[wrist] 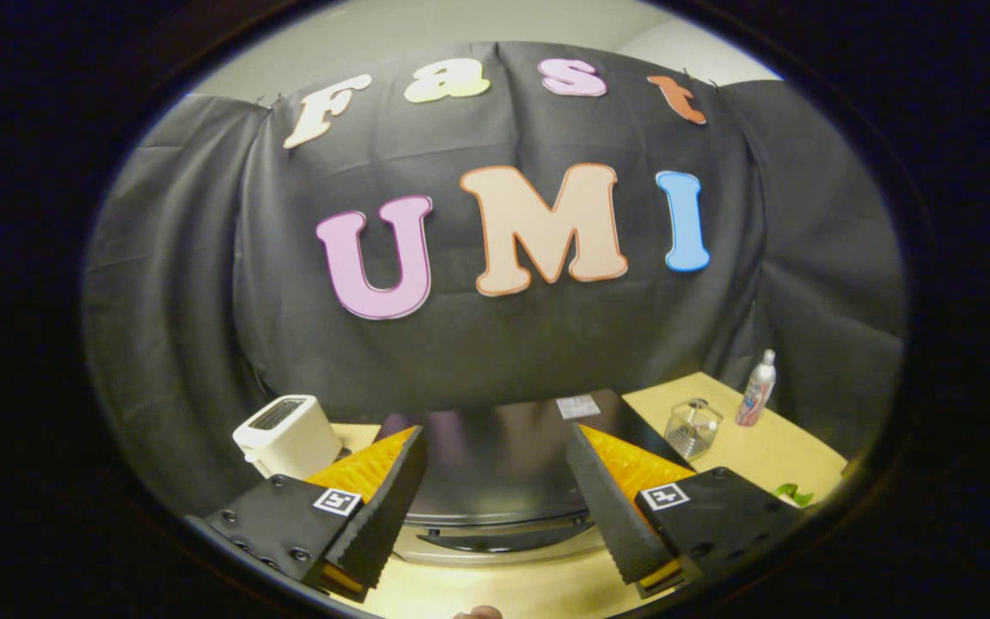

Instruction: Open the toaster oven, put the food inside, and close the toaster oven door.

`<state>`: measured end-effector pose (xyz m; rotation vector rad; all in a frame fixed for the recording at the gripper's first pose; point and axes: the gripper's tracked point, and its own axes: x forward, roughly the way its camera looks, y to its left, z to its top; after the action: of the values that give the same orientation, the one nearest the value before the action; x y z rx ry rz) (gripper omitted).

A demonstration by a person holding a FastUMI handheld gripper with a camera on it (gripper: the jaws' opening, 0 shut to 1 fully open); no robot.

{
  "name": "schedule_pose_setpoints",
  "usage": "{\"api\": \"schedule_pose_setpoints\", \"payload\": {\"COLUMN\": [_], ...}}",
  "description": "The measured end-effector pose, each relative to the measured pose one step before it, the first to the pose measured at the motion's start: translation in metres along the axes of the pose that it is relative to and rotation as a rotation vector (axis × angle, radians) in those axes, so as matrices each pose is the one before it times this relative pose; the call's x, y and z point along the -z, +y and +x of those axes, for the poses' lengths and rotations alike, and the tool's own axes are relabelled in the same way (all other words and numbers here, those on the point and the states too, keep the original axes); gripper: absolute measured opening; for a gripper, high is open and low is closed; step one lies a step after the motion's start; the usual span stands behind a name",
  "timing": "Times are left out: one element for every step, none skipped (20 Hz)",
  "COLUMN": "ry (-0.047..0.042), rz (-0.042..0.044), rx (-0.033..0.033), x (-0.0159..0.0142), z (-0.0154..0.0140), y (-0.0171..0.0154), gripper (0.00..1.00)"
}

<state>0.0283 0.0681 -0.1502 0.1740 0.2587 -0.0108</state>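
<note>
Opening is looking like the step in hand: the gripper (495, 481) is hanging with fingers spread wide and holding nothing, above the toaster oven (495, 473), whose dark glossy top is lying between them, handle edge nearest. Next, dropping to that handle seems needed.

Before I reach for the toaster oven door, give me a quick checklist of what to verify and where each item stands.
1. Gripper open, nothing held: ok.
2. Toaster oven between and just beyond the fingers: ok.
3. Door still closed, handle in sight below the fingertips: ok.
4. Food located: cannot tell.
5. White toaster beside the left finger, off the path: ok.
6. Glass jar and spray bottle stand off to the right: ok.
</note>
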Motion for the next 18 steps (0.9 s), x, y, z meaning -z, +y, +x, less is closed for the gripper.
{"api": "schedule_pose_setpoints", "payload": {"ry": [0.01474,0.01093,0.00917,0.00919,0.00769,0.00789,0.01077,0.01089,0.01752,-0.01170,-0.01272,0.01503,-0.01462,0.00175,-0.00939,0.00820,-0.00911,-0.00108], "rz": [-0.00888,-0.01635,-0.01975,-0.01823,-0.01855,-0.01949,-0.02082,-0.01795,-0.01167,0.01155,0.02407,0.02535,0.03315,0.00201,-0.01797,-0.00633,0.01615,0.00929], "rx": [0.00813,0.01289,0.01409,0.00790,-0.00065,-0.00265,-0.00213,-0.00085,-0.00444,-0.00618,0.00554,-0.00162,0.00142,-0.00241,0.00076,-0.00861,-0.01067,-0.00492], "x": [0.00909,0.00744,0.00659,0.00733,0.00616,0.00674,0.00604,0.00753,0.00762,0.00250,-0.00236,0.00544,-0.00143,0.00270,-0.00294,0.00374,0.00039,0.00192], "z": [0.00288,0.00294,0.00307,0.00336,0.00319,0.00248,0.00281,0.00118,0.00073,-0.00102,0.00050,-0.00004,0.00042,-0.00038,-0.00140,-0.00017,-0.00303,-0.00096], "y": [-0.00173,-0.00273,-0.00355,-0.00191,0.00060,0.00158,0.00123,0.00077,0.00179,0.00139,-0.00203,-0.00115,-0.00106,0.00087,0.00020,0.00015,-0.00108,-0.00170], "gripper": [1.00,1.00,1.00,1.00,1.00,1.00,1.00,1.00,1.00,1.00,1.00,1.00,1.00,1.00,1.00,1.00,1.00,1.00]}}
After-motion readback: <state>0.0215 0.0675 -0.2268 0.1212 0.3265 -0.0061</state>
